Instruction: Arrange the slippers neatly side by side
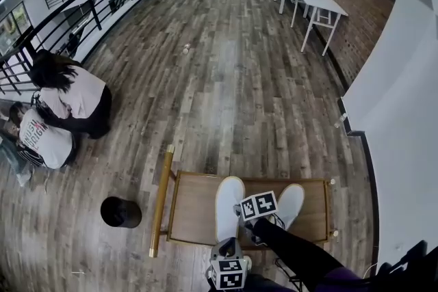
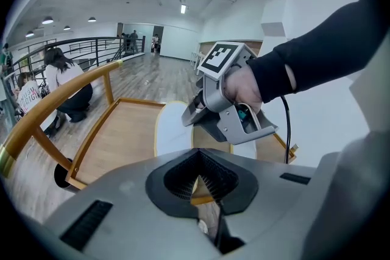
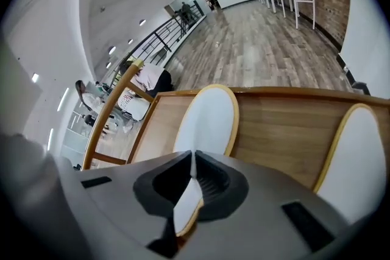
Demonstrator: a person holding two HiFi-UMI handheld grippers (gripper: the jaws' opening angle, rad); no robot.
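Closest in, the left gripper [image 2: 198, 156] hangs over the near edge of one low wooden platform [image 1: 195, 210]. Its two jaws are pressed together at the tips, with nothing between them. Just ahead of it is the right gripper [image 3: 193, 159], held in a hand [image 2: 244, 87] with a black sleeve. It sits over the near ends of the two slippers. Its jaws are closed down to a thin slit. The heel end of the left slipper [image 1: 228, 205] shows white through that slit and below it, but whether the pads actually nip its rim I cannot tell.

Both slippers lie flat on the platform, toes pointing away. They are white with tan rims, and the right slipper [image 1: 293, 202] is set apart from the left by a strip of bare wood. One golden rail [image 1: 162, 198] runs along the platform's left side. One black round object [image 1: 121, 212] stands on the floor just beside that rail. Two people [image 1: 72, 96] crouch close together by the railing, well off to the left.
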